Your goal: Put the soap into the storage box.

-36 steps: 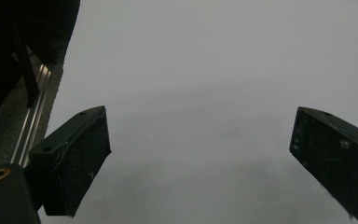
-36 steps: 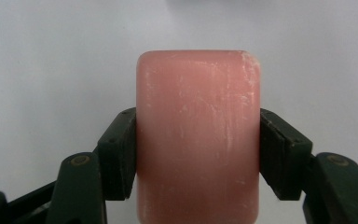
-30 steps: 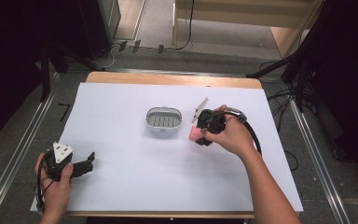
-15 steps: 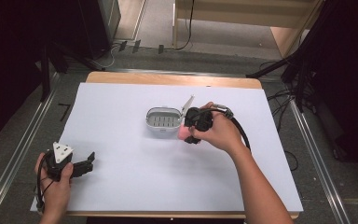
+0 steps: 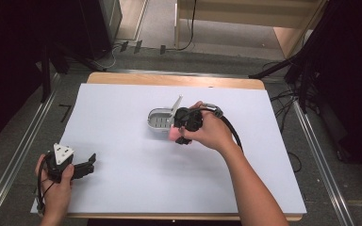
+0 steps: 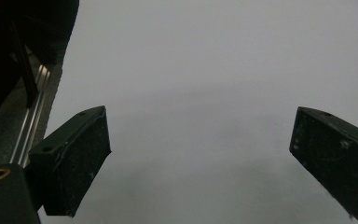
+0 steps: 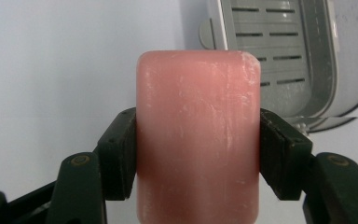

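A pink bar of soap [image 7: 198, 135] sits between the black jaws of my right gripper [image 7: 198, 154], which is shut on its two long sides. In the high view the right gripper [image 5: 179, 134] hovers at the near right edge of a grey soap box [image 5: 159, 121], and the pink soap [image 5: 174, 134] peeks out below it. The box has a slotted tray [image 7: 270, 51] inside and its lid [image 5: 175, 104] stands open. My left gripper [image 5: 87, 165] rests near the front left of the white sheet, its jaws open [image 6: 200, 158] with nothing between them.
A white sheet [image 5: 122, 188] covers the wooden table [image 5: 169, 79]. Metal rails [image 5: 9, 169] run along both sides. A black cable [image 5: 233, 132] trails from the right gripper. Dark stands and cables lie on the floor beyond the table.
The right hand has carried the soap leftward, from beside the box to its near right edge. The left hand has stayed where it was.
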### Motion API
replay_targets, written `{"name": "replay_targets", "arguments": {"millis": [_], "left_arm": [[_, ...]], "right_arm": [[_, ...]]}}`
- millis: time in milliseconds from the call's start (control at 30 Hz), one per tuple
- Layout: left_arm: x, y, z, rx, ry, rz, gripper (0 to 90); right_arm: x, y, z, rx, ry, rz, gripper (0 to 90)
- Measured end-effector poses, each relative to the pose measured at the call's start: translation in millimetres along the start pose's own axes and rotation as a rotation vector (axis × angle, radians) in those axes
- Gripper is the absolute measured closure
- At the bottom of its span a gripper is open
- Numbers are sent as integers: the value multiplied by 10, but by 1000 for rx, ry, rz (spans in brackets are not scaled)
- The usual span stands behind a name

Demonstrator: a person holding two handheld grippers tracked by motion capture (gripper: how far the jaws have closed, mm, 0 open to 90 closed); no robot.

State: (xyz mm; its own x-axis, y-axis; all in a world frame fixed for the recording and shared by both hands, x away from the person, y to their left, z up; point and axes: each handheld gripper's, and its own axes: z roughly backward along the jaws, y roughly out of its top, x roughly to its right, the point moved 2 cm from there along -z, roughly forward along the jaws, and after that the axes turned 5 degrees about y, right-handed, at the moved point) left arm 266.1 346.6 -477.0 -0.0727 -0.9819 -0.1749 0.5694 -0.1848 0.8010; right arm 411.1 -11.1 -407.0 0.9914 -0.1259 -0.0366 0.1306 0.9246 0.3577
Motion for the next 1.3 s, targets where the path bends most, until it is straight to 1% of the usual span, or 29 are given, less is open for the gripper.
{"name": "replay_targets", "arguments": {"millis": [133,167,200,233,367,400,500,600,667,733,767,900,967,1000,1100,1200,1300], "left_arm": [[0,0,0,0,0,0,55],[-1,0,0,0,0,0,55],[0,0,0,0,0,0,55],[-1,0,0,1,-1,0,55],[0,0,0,0,-1,0,55],[-1,0,0,0,-1,0,55],[-1,0,0,1,-2,1,55],[-5,-1,1,2,-4,3,55],[-4,-1,0,3,-6,4,55],[-6,-1,1,1,-7,3,55],[-6,-1,1,1,-8,3,55],[-8,0,4,1,-6,4,55],[-8,-1,2,3,-8,7,55],[-7,-1,1,5,-7,9,55],[-9,-1,0,6,-9,10,55],[-10,-1,1,7,-8,11,55],[-11,-2,1,7,-8,12,55]], "right_arm": [[3,71,-22,-1,4,18,383],[-3,88,-21,-4,9,9,383],[5,108,-20,1,4,18,383],[7,128,-19,6,4,18,383],[22,214,0,8,0,32,383],[26,235,2,9,6,36,383],[47,298,9,8,0,43,383],[85,354,8,11,6,49,383],[119,384,7,11,0,57,383],[139,411,8,9,3,45,383],[162,424,4,12,1,55,383],[231,474,-5,11,-7,57,383],[267,502,-10,14,-9,66,382],[274,514,-7,8,-8,57,382],[322,549,-25,8,-12,65,383],[369,571,-55,5,-8,61,383],[426,585,-91,-7,-5,66,382]]}}
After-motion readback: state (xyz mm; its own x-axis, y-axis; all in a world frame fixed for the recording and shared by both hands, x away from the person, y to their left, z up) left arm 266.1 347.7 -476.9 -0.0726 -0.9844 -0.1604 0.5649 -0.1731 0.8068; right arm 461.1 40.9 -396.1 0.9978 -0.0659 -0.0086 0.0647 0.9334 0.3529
